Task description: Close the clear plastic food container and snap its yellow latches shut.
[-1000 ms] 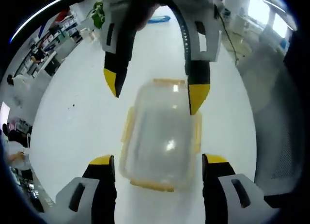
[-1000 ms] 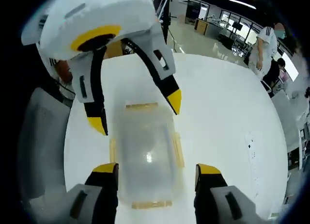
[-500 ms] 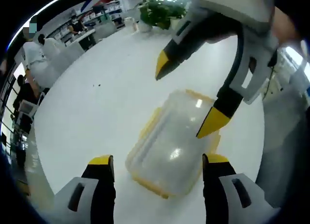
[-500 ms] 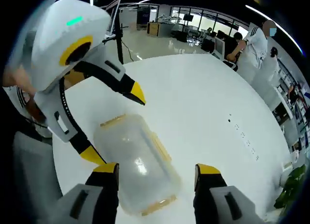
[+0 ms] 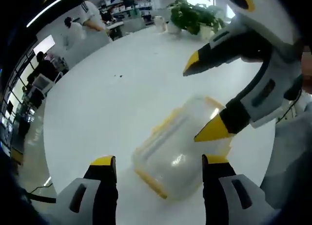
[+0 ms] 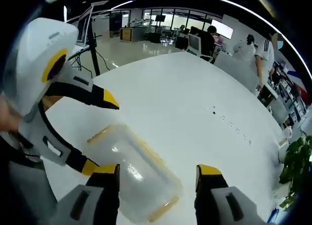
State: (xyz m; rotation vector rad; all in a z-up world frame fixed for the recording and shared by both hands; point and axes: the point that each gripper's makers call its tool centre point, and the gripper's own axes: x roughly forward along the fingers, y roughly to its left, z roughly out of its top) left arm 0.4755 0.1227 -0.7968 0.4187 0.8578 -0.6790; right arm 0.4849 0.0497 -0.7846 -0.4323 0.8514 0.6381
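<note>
Clear plastic food container (image 5: pixel 181 147) lies on the white bench (image 5: pixel 112 98) with its lid seated on top and yellow latches (image 5: pixel 148 178) along its edges. In the left gripper view it sits between and just ahead of the left tongs (image 5: pixel 158 162), whose jaws stand wide apart, gripping nothing. The right tongs (image 5: pixel 204 99) enter that view from the right, jaws spread over the container's far end, lower tip near the lid; contact cannot be confirmed.

In the right gripper view the container (image 6: pixel 134 176) lies just ahead of the right tongs (image 6: pixel 158 170), nearer the left jaw. Left tongs (image 6: pixel 100 132) straddle its far end. A potted plant (image 5: pixel 195 18) stands well beyond.
</note>
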